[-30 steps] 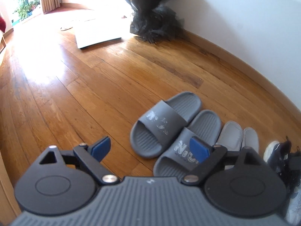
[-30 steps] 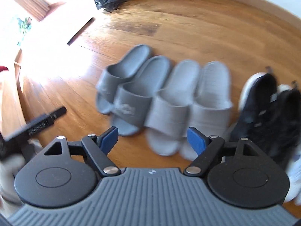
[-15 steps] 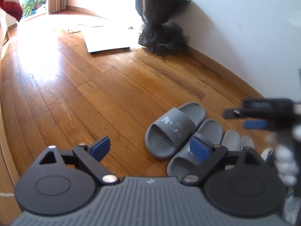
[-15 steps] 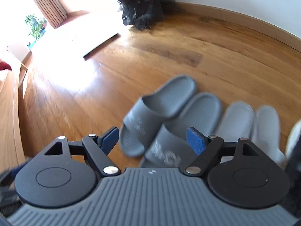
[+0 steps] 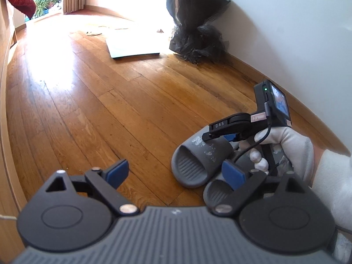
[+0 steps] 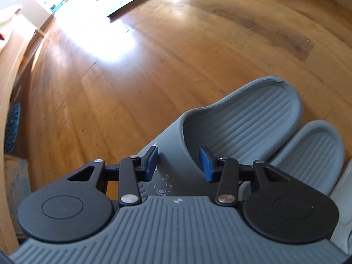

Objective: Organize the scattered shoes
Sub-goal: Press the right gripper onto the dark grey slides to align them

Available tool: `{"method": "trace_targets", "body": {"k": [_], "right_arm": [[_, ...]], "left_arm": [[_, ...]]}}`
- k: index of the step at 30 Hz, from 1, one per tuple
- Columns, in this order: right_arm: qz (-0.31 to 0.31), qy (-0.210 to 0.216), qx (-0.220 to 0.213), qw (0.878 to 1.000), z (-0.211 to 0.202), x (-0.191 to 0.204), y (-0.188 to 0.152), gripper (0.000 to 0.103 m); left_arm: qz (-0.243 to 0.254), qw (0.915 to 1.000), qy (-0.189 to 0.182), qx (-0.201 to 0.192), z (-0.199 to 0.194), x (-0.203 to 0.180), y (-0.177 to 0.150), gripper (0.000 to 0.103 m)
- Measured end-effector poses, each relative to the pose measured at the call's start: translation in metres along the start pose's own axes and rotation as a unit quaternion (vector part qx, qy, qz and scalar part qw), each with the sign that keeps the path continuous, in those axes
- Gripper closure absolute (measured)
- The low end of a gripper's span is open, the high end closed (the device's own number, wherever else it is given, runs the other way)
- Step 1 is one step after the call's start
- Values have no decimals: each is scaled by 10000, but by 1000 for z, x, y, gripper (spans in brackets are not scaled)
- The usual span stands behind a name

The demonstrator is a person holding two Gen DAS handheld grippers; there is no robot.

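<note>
Two dark grey slides lie side by side on the wooden floor near the wall. The left slide (image 5: 193, 165) has a worn white print on its strap; its partner (image 5: 216, 192) is partly hidden behind my left finger. My left gripper (image 5: 175, 173) hangs open above the floor just left of them, with nothing in it. My right gripper (image 5: 222, 129), held by a white-gloved hand (image 5: 286, 145), is down over the left slide (image 6: 242, 118). Its jaws (image 6: 179, 164) are closing, with that slide's strap between the blue pads, which do not visibly press on it. The second slide (image 6: 312, 149) lies to the right.
A black plastic bag (image 5: 195, 26) stands against the white wall (image 5: 286, 44). A flat white board (image 5: 132, 46) lies on the floor beyond. Wooden furniture (image 5: 4, 132) runs along the left edge. A light grey slipper (image 6: 343, 187) shows at the right.
My right gripper has dropped and moved left onto the leftmost dark slide, its jaws narrowing; it and the gloved hand have come into the left wrist view. The left gripper has drawn back a little.
</note>
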State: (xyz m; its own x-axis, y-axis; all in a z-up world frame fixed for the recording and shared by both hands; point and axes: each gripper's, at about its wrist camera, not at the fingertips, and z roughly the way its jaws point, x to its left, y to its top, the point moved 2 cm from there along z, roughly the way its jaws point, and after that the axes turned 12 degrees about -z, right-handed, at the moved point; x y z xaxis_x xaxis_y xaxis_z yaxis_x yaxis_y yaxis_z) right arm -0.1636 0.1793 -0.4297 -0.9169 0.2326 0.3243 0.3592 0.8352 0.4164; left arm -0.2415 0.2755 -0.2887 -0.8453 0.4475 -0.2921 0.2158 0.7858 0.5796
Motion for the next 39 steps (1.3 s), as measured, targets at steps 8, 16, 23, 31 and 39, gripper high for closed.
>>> {"method": "trace_targets", "body": {"k": [8, 16, 23, 31, 39], "right_arm": [[1841, -184, -357, 9821, -61, -50, 3, 40], [3588, -536, 1216, 9239, -12, -105, -19, 44], [3832, -124, 1164, 9162, -6, -100, 0, 44], [3603, -73, 1488, 9209, 12, -87, -3, 48], [2264, -1190, 1576, 9538, 24, -42, 12, 76]], "left_arm": [[-70, 9999, -90, 57, -2, 4, 1, 11], [-91, 9999, -116, 90, -3, 4, -1, 11], [-16, 9998, -65, 177, -3, 1, -5, 10], [11, 9998, -56, 211, -5, -1, -8, 10], [-62, 9996, 69, 283, -1, 1, -6, 9]]}}
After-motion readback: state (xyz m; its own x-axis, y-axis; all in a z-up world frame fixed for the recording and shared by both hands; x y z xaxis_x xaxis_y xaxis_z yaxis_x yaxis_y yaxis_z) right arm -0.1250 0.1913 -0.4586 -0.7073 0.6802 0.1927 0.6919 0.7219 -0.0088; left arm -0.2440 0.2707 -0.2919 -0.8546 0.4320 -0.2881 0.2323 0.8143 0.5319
